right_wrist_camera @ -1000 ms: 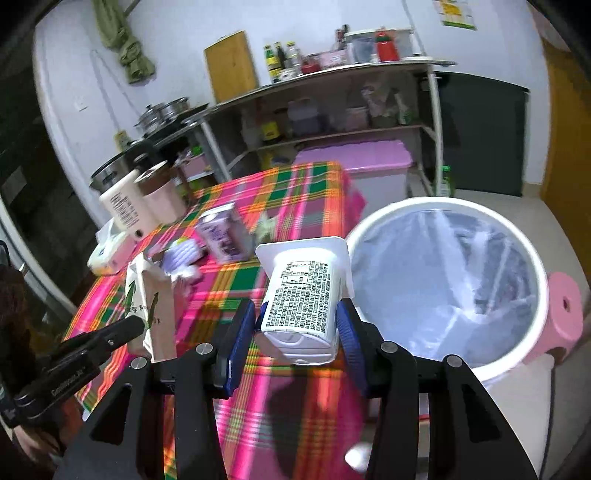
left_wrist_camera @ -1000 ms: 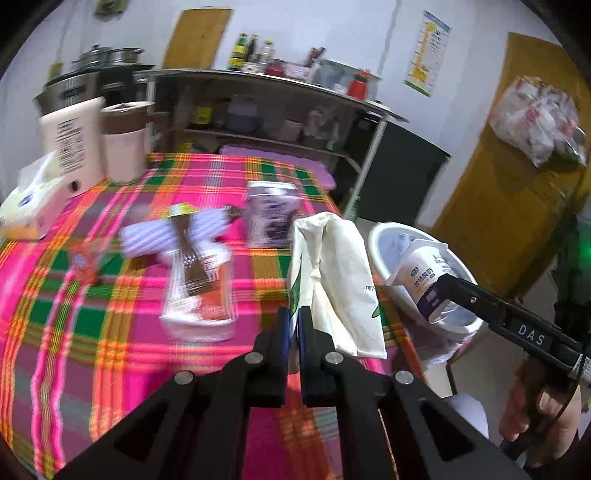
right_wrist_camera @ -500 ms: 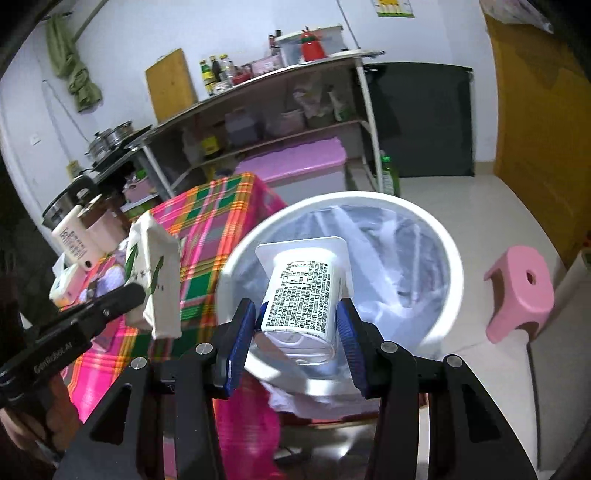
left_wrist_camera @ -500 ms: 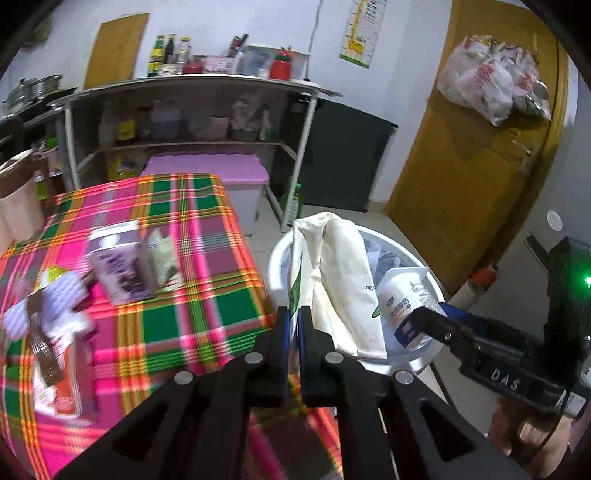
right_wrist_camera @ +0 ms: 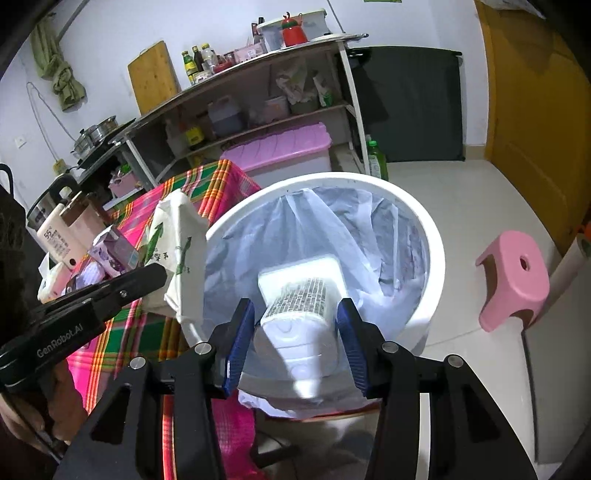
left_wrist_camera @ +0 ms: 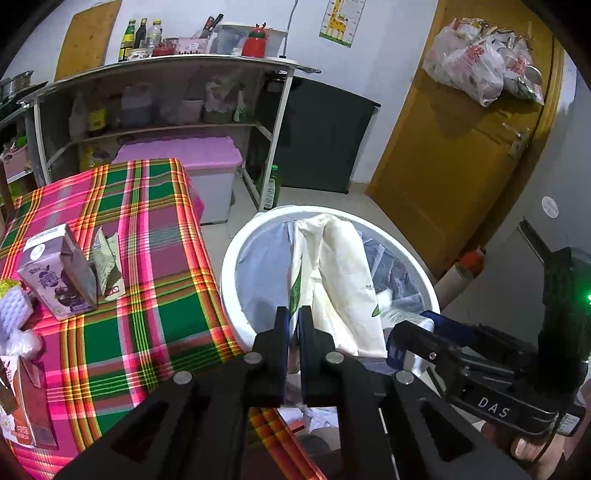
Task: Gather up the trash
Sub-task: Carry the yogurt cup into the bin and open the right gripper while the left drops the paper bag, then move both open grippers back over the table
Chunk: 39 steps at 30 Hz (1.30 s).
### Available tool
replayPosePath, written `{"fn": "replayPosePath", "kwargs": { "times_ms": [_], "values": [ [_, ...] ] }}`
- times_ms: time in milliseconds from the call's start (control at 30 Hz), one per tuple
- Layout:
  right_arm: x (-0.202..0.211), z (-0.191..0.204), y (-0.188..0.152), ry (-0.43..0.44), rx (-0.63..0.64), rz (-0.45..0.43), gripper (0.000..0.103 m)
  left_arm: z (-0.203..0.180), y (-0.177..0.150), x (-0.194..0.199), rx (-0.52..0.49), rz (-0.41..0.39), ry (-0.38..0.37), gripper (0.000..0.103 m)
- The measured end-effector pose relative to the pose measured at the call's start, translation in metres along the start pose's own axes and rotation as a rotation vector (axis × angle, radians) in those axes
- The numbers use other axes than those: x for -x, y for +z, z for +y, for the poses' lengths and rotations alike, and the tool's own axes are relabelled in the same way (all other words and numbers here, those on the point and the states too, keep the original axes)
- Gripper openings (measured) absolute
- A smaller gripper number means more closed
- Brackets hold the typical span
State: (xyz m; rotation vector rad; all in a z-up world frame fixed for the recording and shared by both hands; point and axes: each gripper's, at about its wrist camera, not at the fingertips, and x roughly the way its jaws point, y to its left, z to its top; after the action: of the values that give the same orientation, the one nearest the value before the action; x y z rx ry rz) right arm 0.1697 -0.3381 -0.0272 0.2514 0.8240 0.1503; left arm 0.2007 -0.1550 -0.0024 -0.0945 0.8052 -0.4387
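The left gripper (left_wrist_camera: 293, 325) pinches a crumpled cream paper bag with green print (left_wrist_camera: 338, 280) over the white round bin lined with translucent plastic (left_wrist_camera: 236, 254). Only the right wrist view shows the right gripper (right_wrist_camera: 295, 332) spread apart, the blurred white plastic cup with printed label (right_wrist_camera: 303, 306) loose between its blue pads above that bin. Beyond, a purple drink carton (left_wrist_camera: 59, 277) stands on the pink-and-green plaid tablecloth (left_wrist_camera: 159, 266).

A pink stool (right_wrist_camera: 513, 277) stands on the tiled floor, well apart from the table. Against the far wall a metal shelf unit (left_wrist_camera: 166, 96) carries bottles (left_wrist_camera: 142, 35) and a red kettle-shaped container (left_wrist_camera: 255, 42) on its top board, with a wooden cutting board (right_wrist_camera: 153, 75) leaning beside them. A pink-lidded storage box (left_wrist_camera: 192, 162) sits under the shelves, just beyond the table's far edge. A plastic bag (left_wrist_camera: 480, 62) hangs on the yellow door (left_wrist_camera: 454, 155).
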Motion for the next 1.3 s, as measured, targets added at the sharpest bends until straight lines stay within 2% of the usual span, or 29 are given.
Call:
{"fn": "replayPosePath", "kwargs": {
  "times_ms": [333,633,700,767,800,1000,1300],
  "values": [
    [0.01,0.003,-0.002,0.003,-0.001,-0.03,0.048,0.006,0.0,0.005,0.022,-0.01,-0.014,0.008],
    [0.026,0.017,-0.005,0.018,0.028,-0.063,0.048,0.012,-0.007,0.026,0.032,-0.043,0.015,0.008],
    [0.03,0.022,-0.008,0.027,0.045,-0.068,0.048,0.015,-0.011,0.031,0.039,-0.048,0.026,0.014],
    [0.034,0.029,-0.011,0.032,0.069,-0.074,0.048,0.019,-0.016,0.038,0.05,-0.057,0.034,0.032],
    [0.036,0.032,-0.012,0.034,0.081,-0.077,0.048,0.021,-0.019,0.041,0.055,-0.061,0.036,0.035],
    [0.042,0.057,-0.019,0.062,0.14,-0.087,0.048,0.035,-0.035,0.064,0.076,-0.089,0.083,0.037],
    [0.036,0.09,-0.031,0.155,0.191,-0.06,0.048,0.059,-0.058,0.095,0.114,-0.134,0.164,0.04]
  ]
}}
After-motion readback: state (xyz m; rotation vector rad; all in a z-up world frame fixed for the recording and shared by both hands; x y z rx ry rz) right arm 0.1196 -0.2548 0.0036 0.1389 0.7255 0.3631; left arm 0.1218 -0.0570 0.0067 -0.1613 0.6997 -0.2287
